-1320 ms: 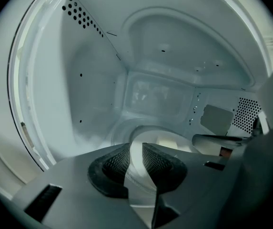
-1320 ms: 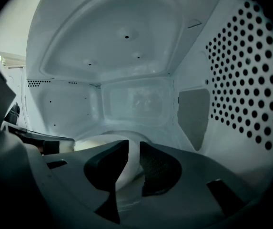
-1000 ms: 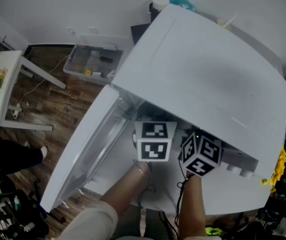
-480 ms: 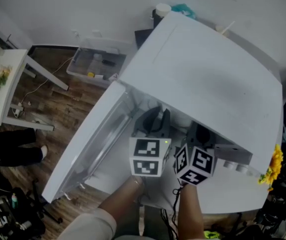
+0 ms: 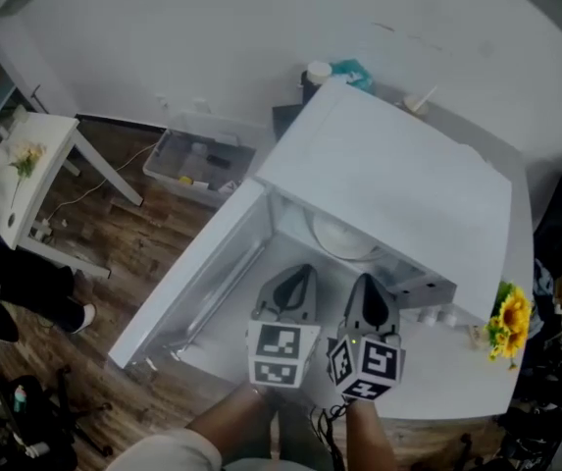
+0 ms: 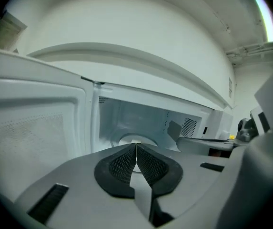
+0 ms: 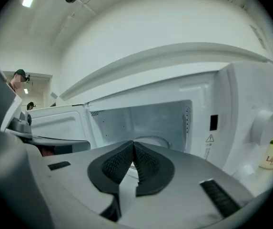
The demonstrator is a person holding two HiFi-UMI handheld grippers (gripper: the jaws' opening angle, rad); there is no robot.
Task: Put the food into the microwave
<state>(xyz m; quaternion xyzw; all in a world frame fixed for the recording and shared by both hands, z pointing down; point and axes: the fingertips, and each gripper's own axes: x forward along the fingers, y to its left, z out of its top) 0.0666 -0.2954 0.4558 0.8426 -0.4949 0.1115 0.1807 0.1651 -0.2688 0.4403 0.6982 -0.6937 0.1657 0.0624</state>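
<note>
A white microwave (image 5: 388, 180) stands with its door (image 5: 197, 273) swung open to the left. A white dish (image 5: 344, 235) rests on the turntable inside; what it holds is hidden. My left gripper (image 5: 298, 275) and right gripper (image 5: 369, 287) hover side by side just outside the opening, both pointing in. In the left gripper view the left gripper (image 6: 136, 149) has its pads pressed together, with the dish (image 6: 135, 140) beyond them. The right gripper (image 7: 133, 147) is shut the same way. Both pairs of jaws have just been closing, with nothing between them.
A vase of yellow flowers (image 5: 509, 317) sits on the counter right of the microwave. On the floor lie a clear storage bin (image 5: 197, 155) and a white side table (image 5: 21, 180). A person's legs (image 5: 25, 292) show at the left edge.
Both grippers have drawn back out of the microwave cavity towards me and a little upwards. Their jaws, apart before, are now together and empty. The dish stays inside.
</note>
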